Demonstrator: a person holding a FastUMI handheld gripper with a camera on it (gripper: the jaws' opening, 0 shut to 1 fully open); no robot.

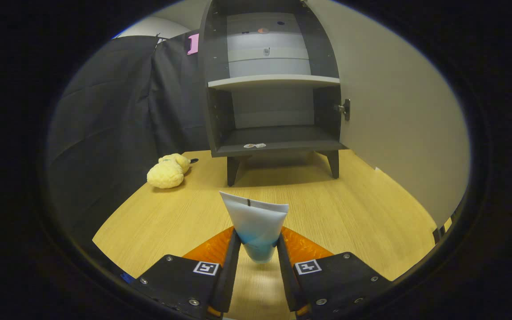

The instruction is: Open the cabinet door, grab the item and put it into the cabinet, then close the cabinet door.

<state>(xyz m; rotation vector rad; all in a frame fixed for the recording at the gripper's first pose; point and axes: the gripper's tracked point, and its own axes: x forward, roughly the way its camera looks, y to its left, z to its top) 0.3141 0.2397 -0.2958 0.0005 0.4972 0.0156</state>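
Note:
A white and blue squeeze tube [256,222] stands upright between my two fingers, crimped flat end up. My gripper [258,251] is shut on the tube, both pads pressing its lower blue part, above the wooden table [349,213]. Straight ahead stands the dark grey cabinet [274,89] on short legs. Its door [398,115] is swung wide open to the right, showing its pale inner face and a hinge [344,108]. Inside the cabinet are a pale upper shelf [274,81] and a dark bottom shelf [278,135], both bare apart from two small stickers at the front lip.
A yellow plush toy [168,171] lies on the table left of the cabinet's legs, by the black cloth wall [118,115]. The open door stands along the table's right side.

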